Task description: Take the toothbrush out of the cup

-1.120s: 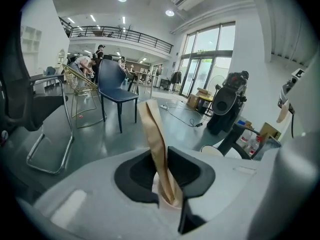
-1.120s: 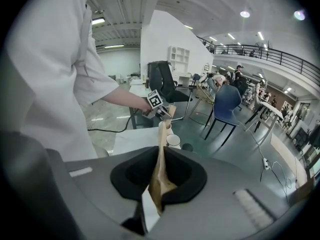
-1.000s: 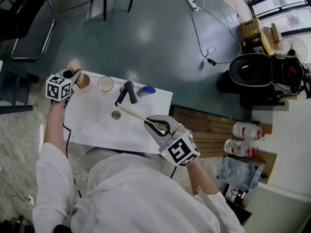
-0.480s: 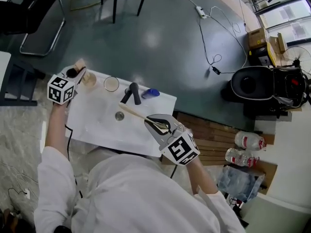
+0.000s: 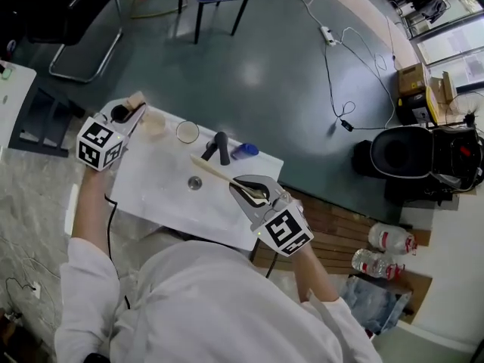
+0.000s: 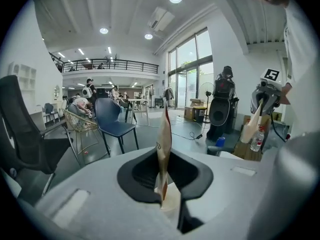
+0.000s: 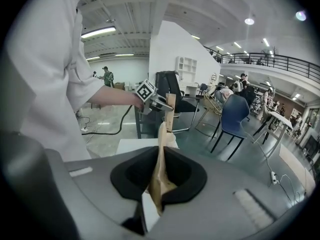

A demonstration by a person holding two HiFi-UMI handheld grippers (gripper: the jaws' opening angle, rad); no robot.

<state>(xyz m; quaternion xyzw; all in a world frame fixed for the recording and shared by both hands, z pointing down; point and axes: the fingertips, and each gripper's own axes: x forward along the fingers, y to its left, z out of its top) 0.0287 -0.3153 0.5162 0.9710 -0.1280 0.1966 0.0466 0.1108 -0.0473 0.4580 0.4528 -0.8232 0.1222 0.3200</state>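
Toothbrush [image 5: 219, 176] and cup [image 5: 154, 121] were well apart when we looked, with the brush wholly outside the cup. At the left, our left gripper [image 5: 134, 110] held the pale paper cup over the far left corner of the white table [image 5: 162, 203]. Its jaws had just been closing and stood pinched on the cup's thin wall, which we saw edge-on between them in the left gripper view. Moving right along the table's far side, we found a clear glass [image 5: 187, 131], a black handled object [image 5: 221, 147] and a small blue thing [image 5: 245, 150]. A little round metal piece [image 5: 195, 182] lay nearer us. Right of these, our right gripper [image 5: 249, 190] had its jaws clamped tight on one end of the tan toothbrush. The rest of the brush slanted out over the table, its far end near the black object.
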